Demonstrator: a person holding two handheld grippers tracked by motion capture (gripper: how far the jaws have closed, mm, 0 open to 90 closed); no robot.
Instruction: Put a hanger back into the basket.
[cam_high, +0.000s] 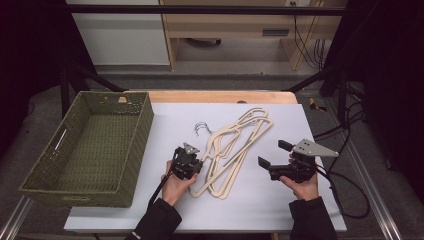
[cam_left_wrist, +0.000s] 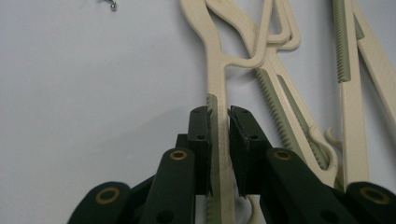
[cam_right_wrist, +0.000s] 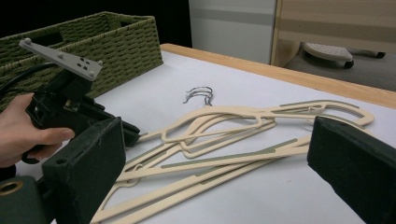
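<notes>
Several cream hangers (cam_high: 235, 150) lie in a loose stack on the white sheet (cam_high: 280, 210) covering my desk (cam_high: 220, 96), their metal hooks (cam_high: 202, 127) pointing to the far left and their arms fanning toward the near edge. My left gripper (cam_high: 186, 162) sits at the near-left side of the stack, and in the left gripper view (cam_left_wrist: 219, 140) its jaws stand on either side of one hanger's arm, along the ribbed green grip strip (cam_left_wrist: 213, 140); they are nearly pressed together on it, though a thin gap shows on the right side, so I cannot tell if the pinch is firm. My right gripper (cam_high: 272, 156) hovers just right of the stack, apart from it, its jaws spread wide and aimed left at the hangers. A green woven basket (cam_high: 90, 150) rests at the left end of the desk, well clear of the hangers.
</notes>
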